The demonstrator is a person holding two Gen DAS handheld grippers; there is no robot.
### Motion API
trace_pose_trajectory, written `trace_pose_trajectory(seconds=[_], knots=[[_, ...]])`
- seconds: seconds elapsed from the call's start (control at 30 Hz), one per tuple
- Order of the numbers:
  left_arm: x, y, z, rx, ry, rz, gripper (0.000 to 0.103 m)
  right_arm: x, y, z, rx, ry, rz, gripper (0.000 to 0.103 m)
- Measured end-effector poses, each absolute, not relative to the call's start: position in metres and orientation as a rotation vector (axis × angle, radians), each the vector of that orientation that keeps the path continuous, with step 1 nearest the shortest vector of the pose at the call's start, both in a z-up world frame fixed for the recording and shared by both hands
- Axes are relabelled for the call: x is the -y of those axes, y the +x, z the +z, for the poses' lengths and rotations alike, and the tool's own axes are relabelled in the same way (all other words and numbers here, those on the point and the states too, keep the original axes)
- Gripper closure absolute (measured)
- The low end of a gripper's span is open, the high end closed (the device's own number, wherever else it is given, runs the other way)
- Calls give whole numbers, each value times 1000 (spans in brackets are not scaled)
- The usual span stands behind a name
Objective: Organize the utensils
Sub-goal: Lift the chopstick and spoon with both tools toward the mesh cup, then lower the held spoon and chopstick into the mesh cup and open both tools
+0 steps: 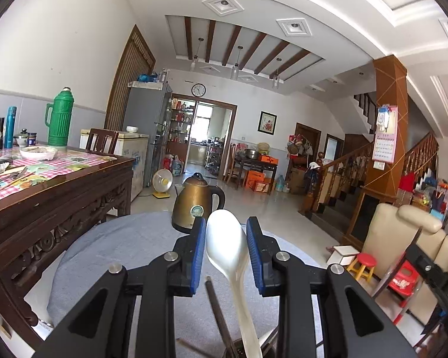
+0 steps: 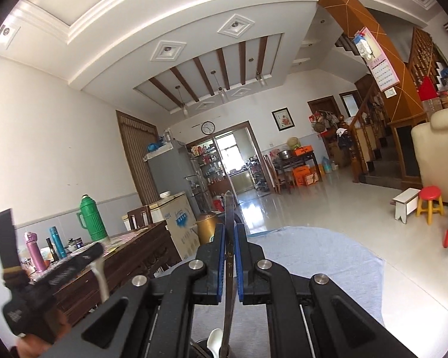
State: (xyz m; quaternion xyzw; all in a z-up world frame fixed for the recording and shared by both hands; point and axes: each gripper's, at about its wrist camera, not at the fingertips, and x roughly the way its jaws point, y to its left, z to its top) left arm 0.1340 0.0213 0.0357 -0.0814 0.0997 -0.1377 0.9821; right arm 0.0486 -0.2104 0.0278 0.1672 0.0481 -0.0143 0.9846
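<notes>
White spoon (image 1: 225,238), probably chopstick (image 2: 229,256), upright.

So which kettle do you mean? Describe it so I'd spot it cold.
Start at the round grey-covered table in the left wrist view. On its far edge stands the kettle: brass-coloured, with a black handle and lid knob, unlike the ribbed green flask on the wooden table.

Black angular grippers (image 1: 226,235), blue ribbed jaws, round silver screws (image 1: 115,268).
</notes>
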Motion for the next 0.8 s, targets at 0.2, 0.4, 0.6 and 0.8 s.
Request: trace_pose_trajectory(seconds=[0.2,0.4,0.6,0.8], knots=[[7,146,14,-223,-110,-260,74,199,60,15,-132,307,-6,96],[26,149,-4,-245,-64,-249,74,213,67,1,-170,339,6,96],[36,151,-14,-243,-34,-232,74,223,72,-8,-197,377,14,96],[46,149,-27,-198,8,-210,74,224,74,-13,-213,380,22,96]])
